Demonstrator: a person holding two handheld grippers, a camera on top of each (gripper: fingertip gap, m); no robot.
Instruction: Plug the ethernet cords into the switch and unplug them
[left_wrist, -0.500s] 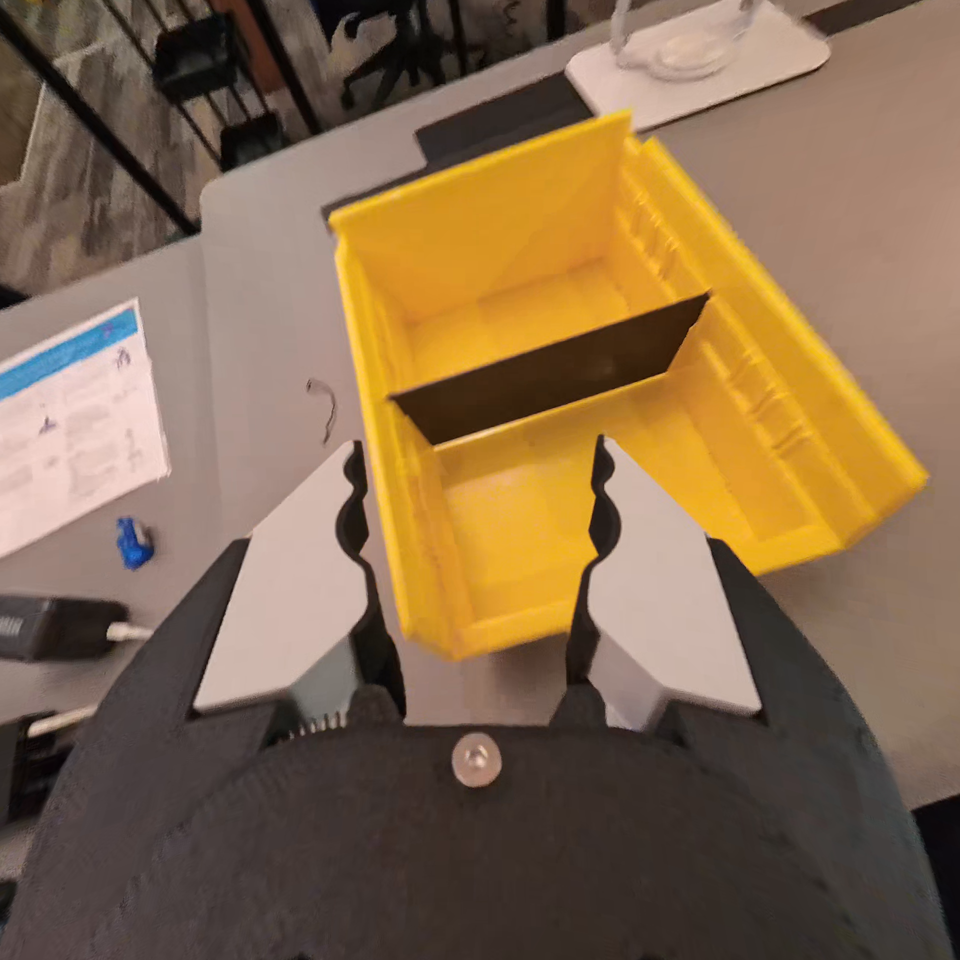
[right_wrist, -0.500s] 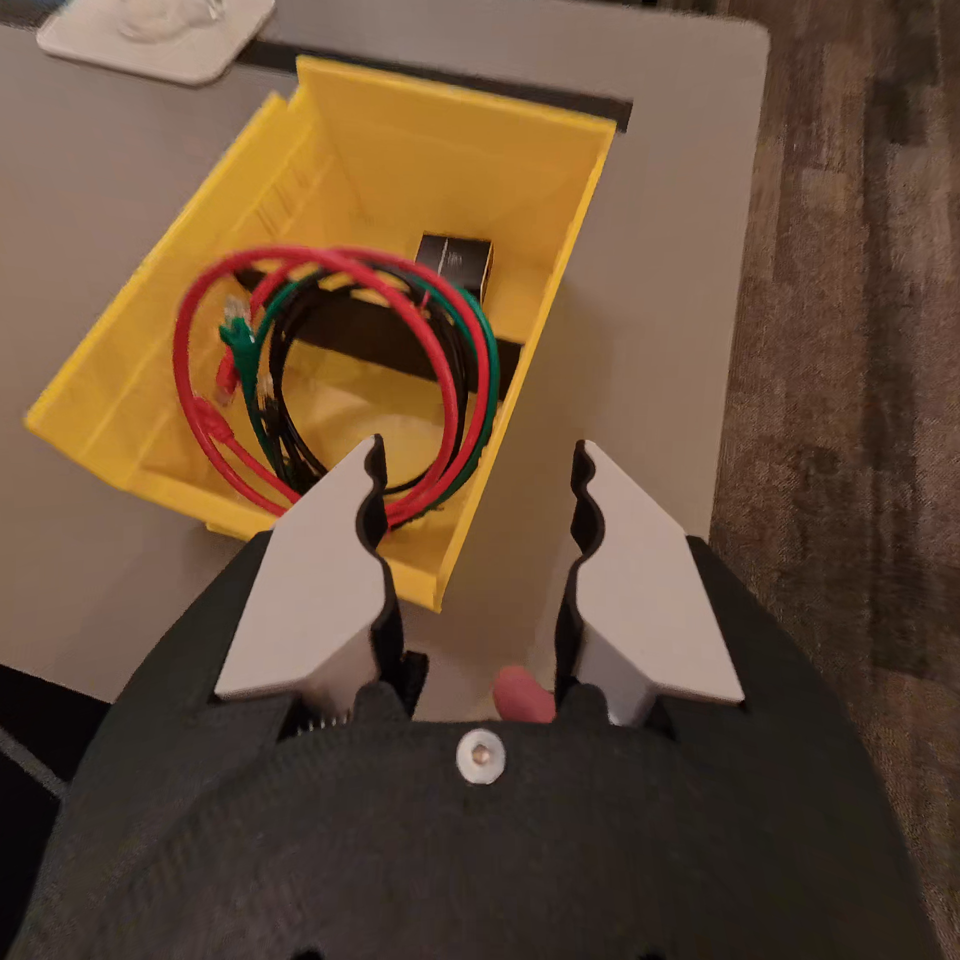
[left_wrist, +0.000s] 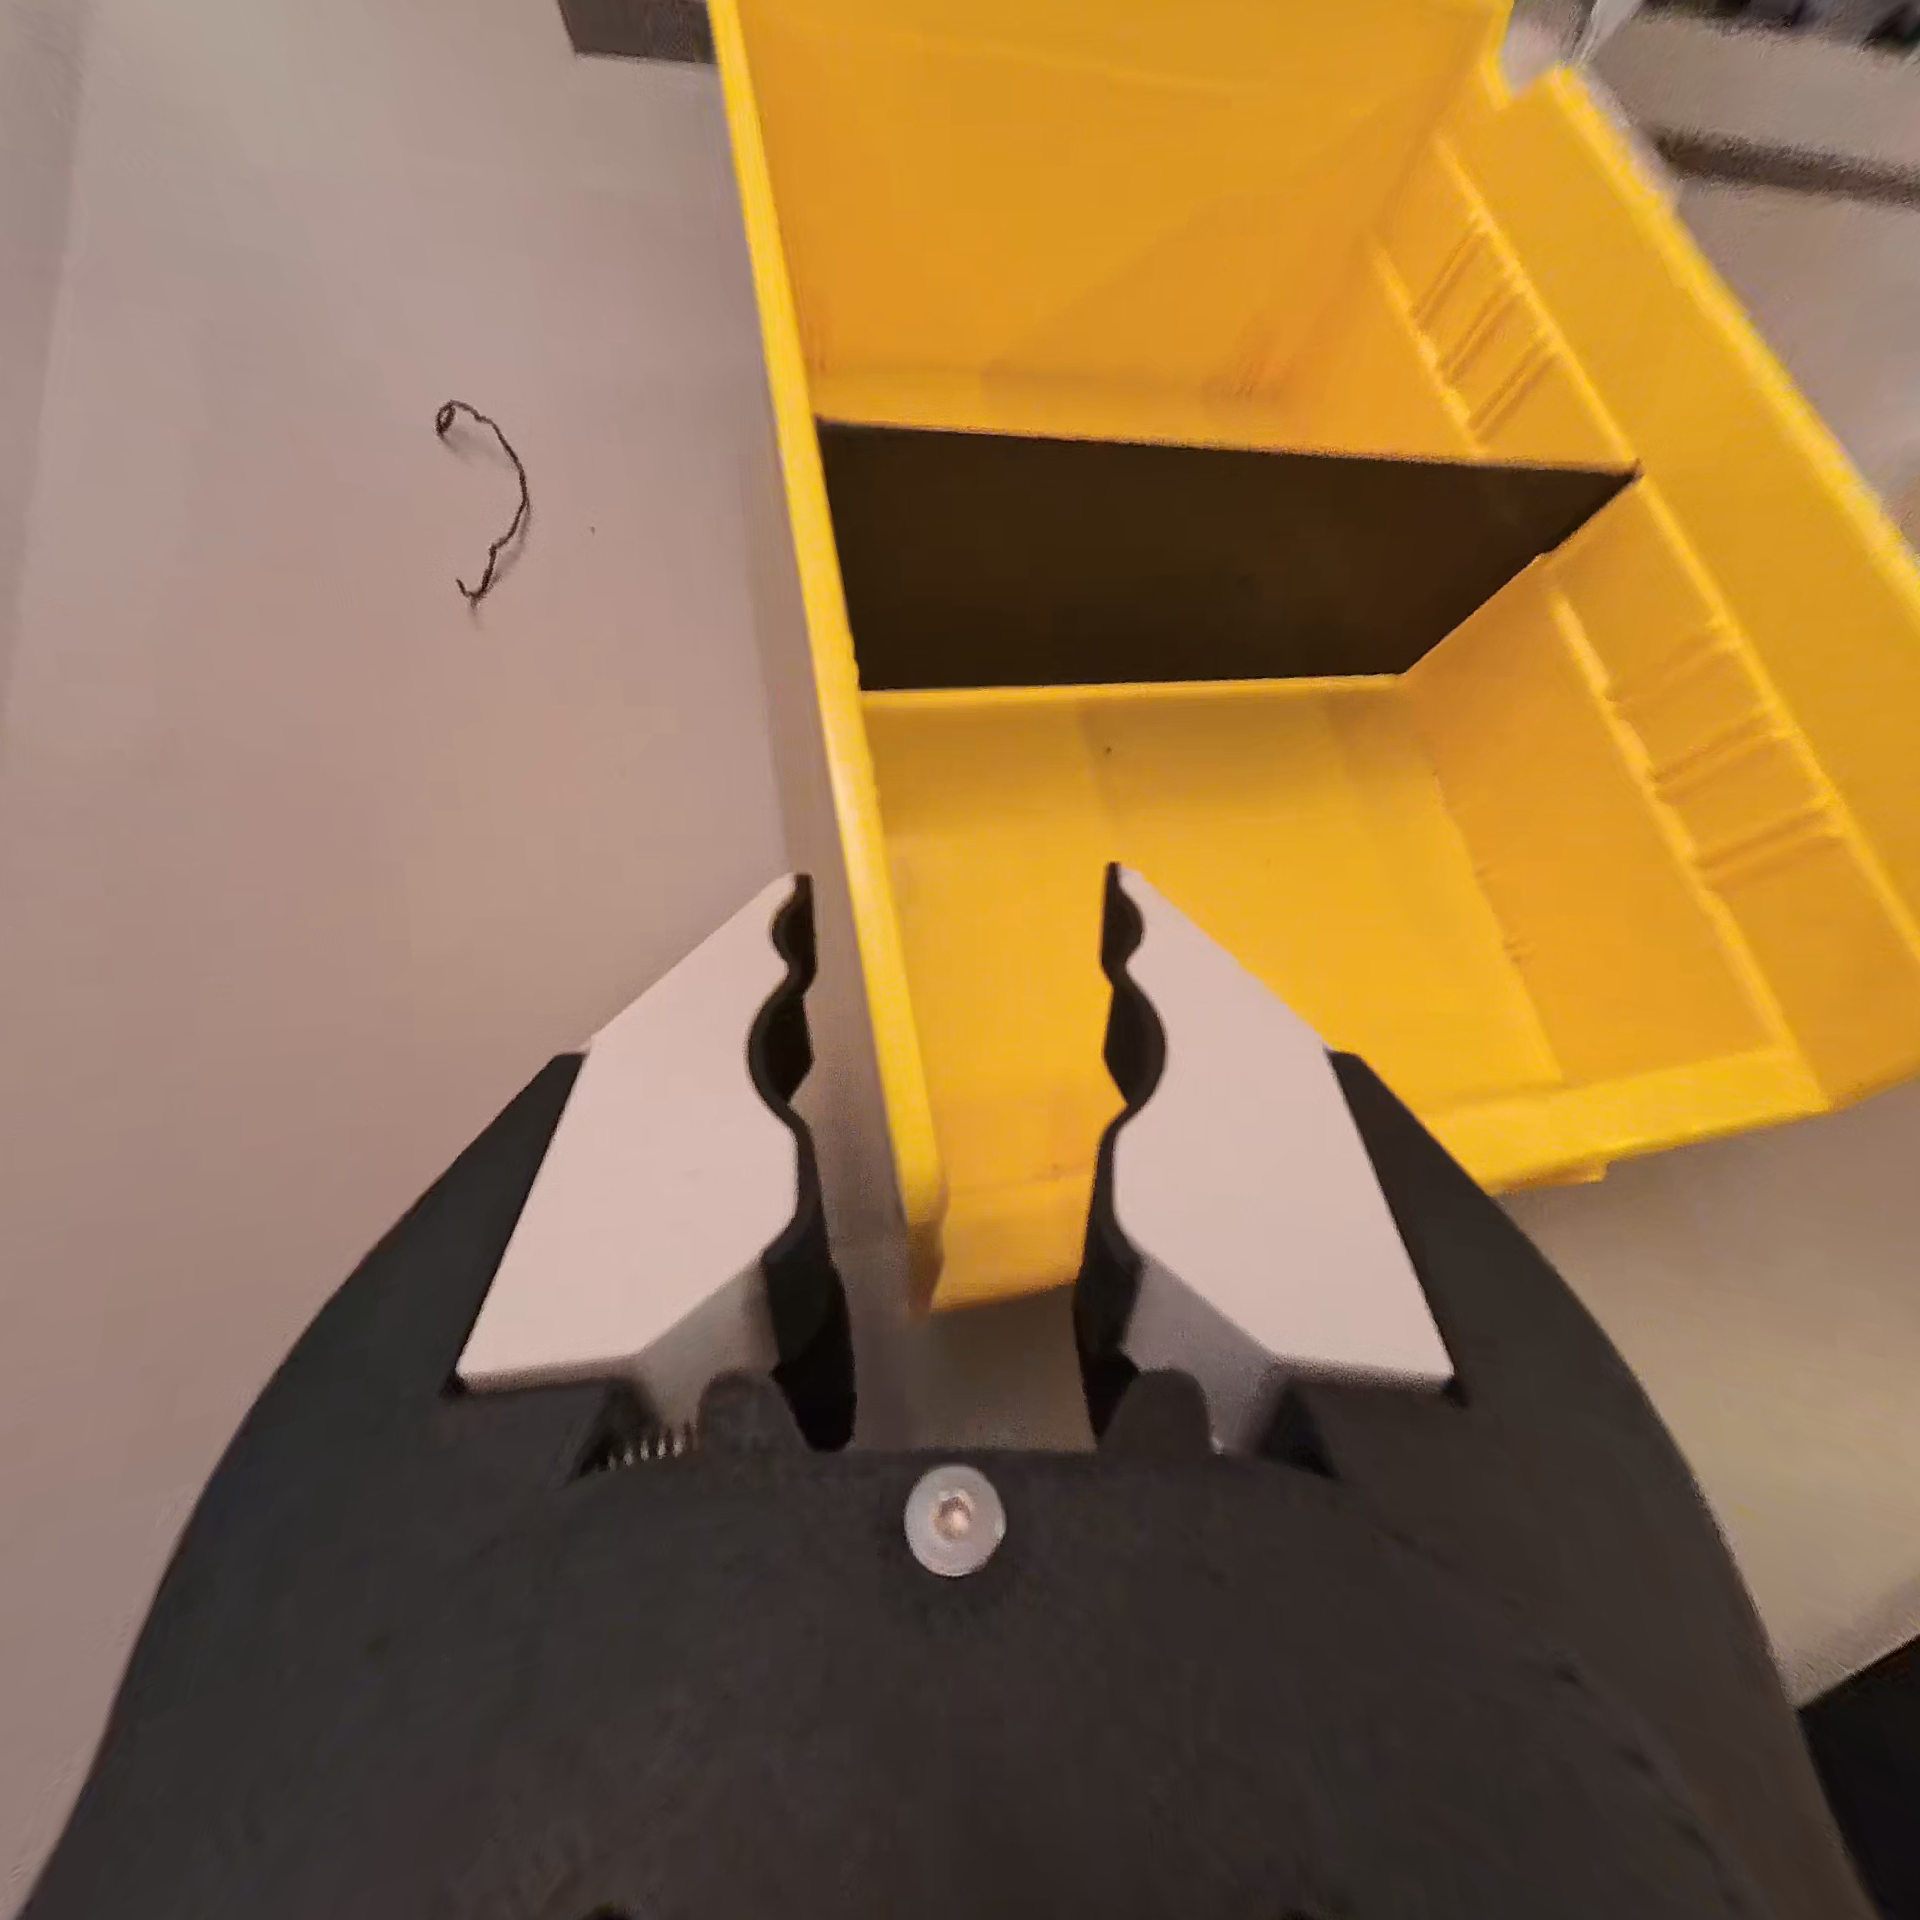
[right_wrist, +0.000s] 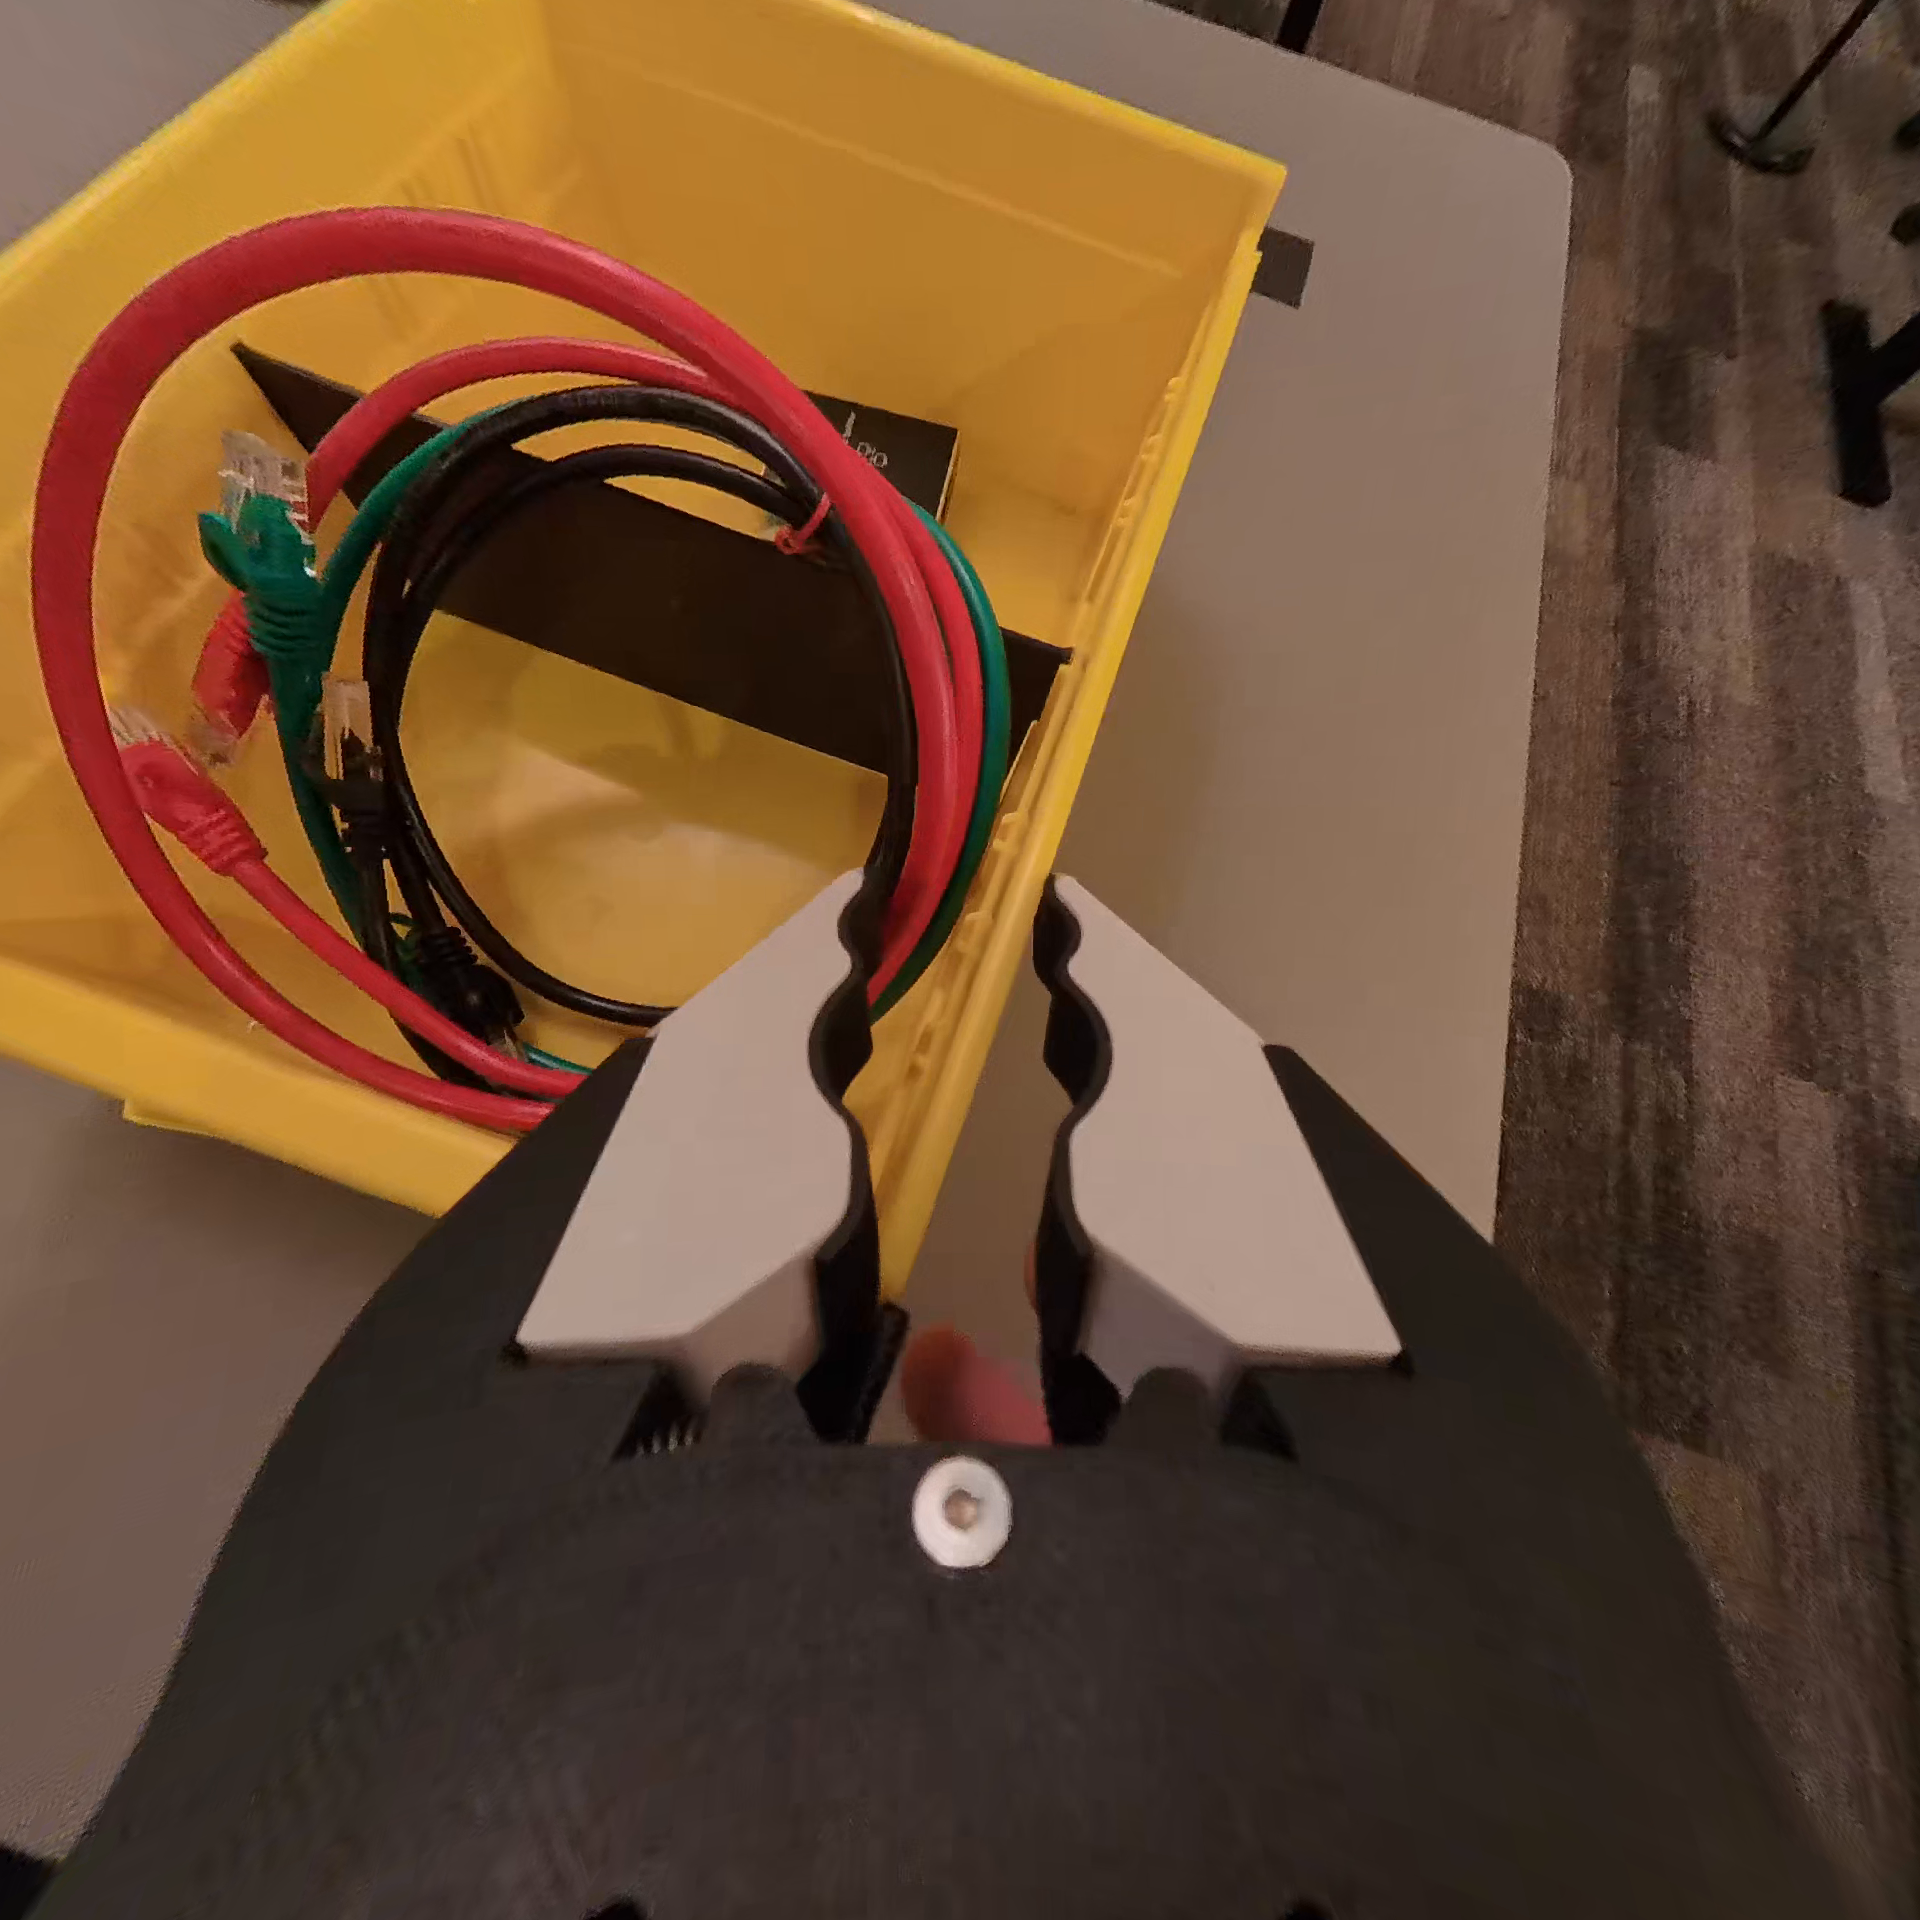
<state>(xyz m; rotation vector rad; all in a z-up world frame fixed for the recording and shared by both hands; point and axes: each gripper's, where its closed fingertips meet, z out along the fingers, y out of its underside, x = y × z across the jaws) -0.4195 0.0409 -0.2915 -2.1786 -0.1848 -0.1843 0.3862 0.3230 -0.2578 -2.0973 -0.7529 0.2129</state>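
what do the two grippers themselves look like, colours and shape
Both match. The left gripper and right gripper each have a rough matte black, fan-shaped body, two pale grey wedge fingers with wavy black inner pads, a silver screw at the centre, and a small coil spring showing at the left finger's base.

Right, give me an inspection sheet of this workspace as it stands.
Surface: grey table, bare around the bins.
Job's things: black switch in the far compartment of the yellow bin, behind a black divider; nothing plugged in.
Clutter: a second yellow bin, empty, with its own divider; a thin dark bit of wire on the table beside it.
Grippers: left gripper open, astride the empty bin's side wall; right gripper open, astride the cable bin's wall.
Cables: red cords, green cord, black cord coiled together.
Surroundings: wood-look floor.
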